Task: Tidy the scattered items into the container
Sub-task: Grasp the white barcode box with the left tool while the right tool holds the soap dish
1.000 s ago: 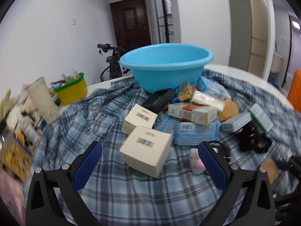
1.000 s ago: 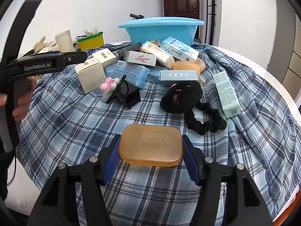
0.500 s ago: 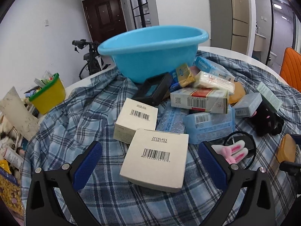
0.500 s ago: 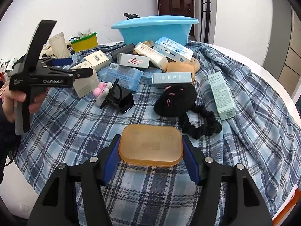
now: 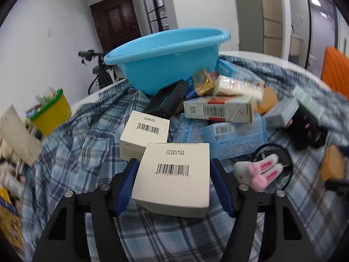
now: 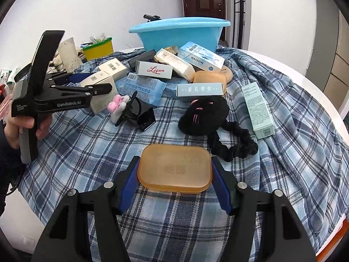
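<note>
While the left tongs (image 5: pixel 172 183) close in on a white carton (image 5: pixel 174 174) with a barcode label, the box sits squarely between the blue pads (image 5: pixel 127 184), which look to be just reaching its sides; whether they press on it yet cannot be told. A second white carton (image 5: pixel 145 134) lies just behind it, touching its far edge. To the right of the tongs lies a pink-and-white bunny hair clip (image 5: pixel 260 171) against a black ring.

The right tongs (image 6: pixel 174 174) are clamped on an amber bar of soap (image 6: pixel 174 168), its short ends gripped by the blue pads (image 6: pixel 128 185), above a blue plaid cloth (image 6: pixel 87 148) that covers the round white desk (image 6: pixel 322 100). Seen from the right wrist camera, a hand (image 6: pixel 19 126) at the left edge holds the left tongs by the handle.

Beyond the soap lie a black plush cat (image 6: pixel 202 115) with a black scrunchie (image 6: pixel 235 144) beside it, and a pale green carton (image 6: pixel 258 111) to the right. Farther back, boxes are heaped together, among them one marked Ligun (image 6: pixel 153 69) and one marked RAISON (image 6: pixel 200 56). The blue basin (image 6: pixel 181 33) stands at the far edge of the heap, the nearest boxes leaning against its wall. A yellow tub (image 6: pixel 98 50) with a green rim stands off the cloth, to the left.
</note>
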